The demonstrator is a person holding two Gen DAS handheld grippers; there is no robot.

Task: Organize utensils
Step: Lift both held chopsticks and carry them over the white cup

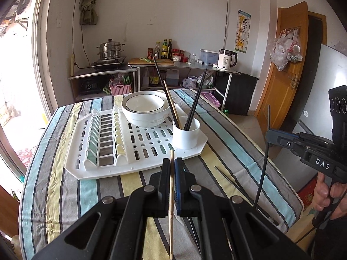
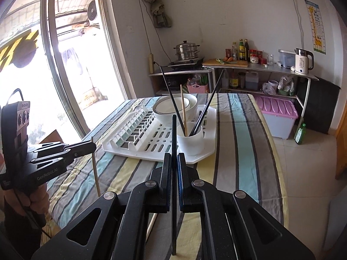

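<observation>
My left gripper (image 1: 172, 164) is shut on a pale wooden chopstick (image 1: 171, 205), held above the striped tablecloth. My right gripper (image 2: 174, 158) is shut on a black chopstick (image 2: 174, 134) that stands nearly upright. Each gripper shows in the other's view: the right gripper (image 1: 269, 136) at the right, the left gripper (image 2: 93, 146) at the left. Ahead, a white cup (image 1: 186, 133) (image 2: 190, 139) stands on the near right corner of a white drying rack (image 1: 138, 151) (image 2: 134, 143). The cup holds black chopsticks and one wooden one. Another black chopstick (image 1: 227, 178) lies on the cloth.
A white bowl (image 1: 145, 108) (image 2: 173, 106) sits on the rack behind the cup. The table's right edge drops to a tiled floor with a purple-lidded bin (image 2: 275, 112) and a green bottle (image 2: 300, 134). A counter with a steamer pot (image 1: 110, 49) and a kettle lines the back wall.
</observation>
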